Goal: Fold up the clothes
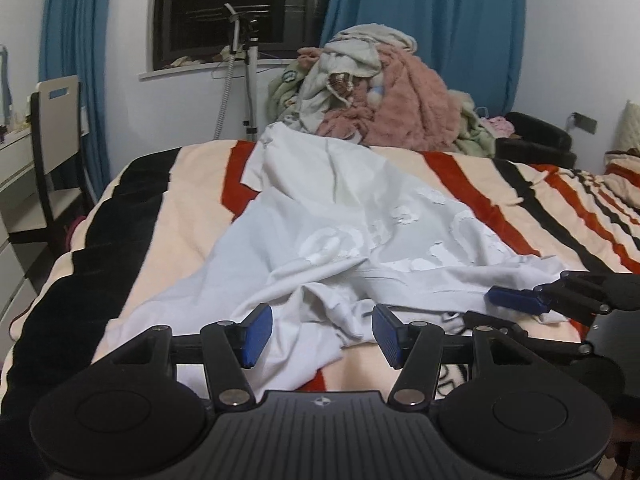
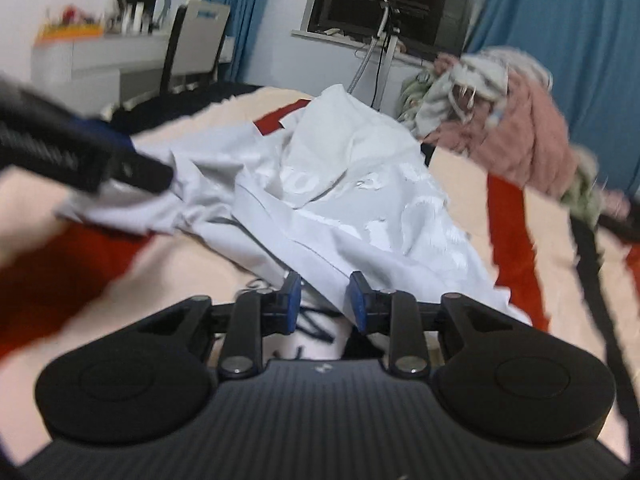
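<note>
Left gripper (image 1: 322, 334): fingers stand wide apart, pads clear of the cloth; a bunched fold of the white garment (image 1: 360, 240) lies on the bed between and just beyond them, not pinched.

Right gripper (image 2: 324, 300): fingers at a narrow gap. The near hem of the white garment (image 2: 340, 200) runs into that gap; right wrist view is motion-blurred, so I cannot tell whether the pads press the cloth. In the left wrist view the same gripper (image 1: 516, 300) comes in from the right edge, lying on the garment's right hem.

Garment: crumpled, not folded, spread over the middle of the striped blanket (image 1: 192, 216) that covers the bed. White printed lettering faces up on its right half. One end is raised toward the far edge of the bed.

Beyond the bed: pile of clothes (image 1: 384, 92), pink fleece and pale pieces heaped together. Left of it a stand with a hose (image 1: 248, 80) below the dark window (image 1: 224, 8). Blue curtains (image 1: 432, 32) on both sides. Chair (image 1: 52, 140) at far left.
</note>
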{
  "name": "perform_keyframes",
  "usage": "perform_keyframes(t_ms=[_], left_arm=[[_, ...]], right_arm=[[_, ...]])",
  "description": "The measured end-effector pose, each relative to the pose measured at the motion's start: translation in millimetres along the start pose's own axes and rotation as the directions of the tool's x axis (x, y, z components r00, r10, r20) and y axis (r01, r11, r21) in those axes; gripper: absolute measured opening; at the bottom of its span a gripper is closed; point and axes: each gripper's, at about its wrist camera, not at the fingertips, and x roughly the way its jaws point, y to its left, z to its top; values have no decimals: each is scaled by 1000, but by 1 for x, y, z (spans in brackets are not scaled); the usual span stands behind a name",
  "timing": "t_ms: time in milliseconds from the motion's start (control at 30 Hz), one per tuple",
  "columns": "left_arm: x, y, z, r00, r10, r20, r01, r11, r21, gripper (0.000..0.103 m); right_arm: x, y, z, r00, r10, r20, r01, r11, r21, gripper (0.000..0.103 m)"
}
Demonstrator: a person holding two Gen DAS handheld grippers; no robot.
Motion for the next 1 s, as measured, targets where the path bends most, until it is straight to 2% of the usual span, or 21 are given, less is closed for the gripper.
perform_keyframes(t_ms=[67,167,267,433,633,733,800,867,1000], left_arm=[[-2,4,0,1000,14,13,-14,1000,-23,58],[-4,8,1,999,31,31,-30,998,-50,60],[-4,9,1,998,47,40,-45,997,-60,61],[-8,6,-1,997,58,49,-56,997,-54,62],[-13,2,-3,996,61,66,-59,998,-32,64],[-12,2,-4,996,60,64,-58,998,-30,64],[-12,2,-4,996,57,66,-55,998,-27,64],[-12,1,-4,996,50,72,-48,999,-19,64],[-16,-5,-5,994,25,105,-27,999,17,64]], right_arm=[[4,-3,-2,1000,-22,5,22,1000,15,32],[10,-9,-4,1000,2,-12,-1,998,60,42],[9,-2,-7,1000,-17,10,16,999,30,42],[-4,-7,-4,994,-57,97,53,998,41,42],[14,-9,-12,1000,-29,10,29,999,40,42],[19,-13,-15,1000,-17,-7,17,997,69,40],[18,-16,-16,1000,-13,-7,14,995,95,30],[15,-19,-15,1000,-9,-2,9,992,123,11],[-6,-39,-9,997,-8,81,-13,968,251,4]])
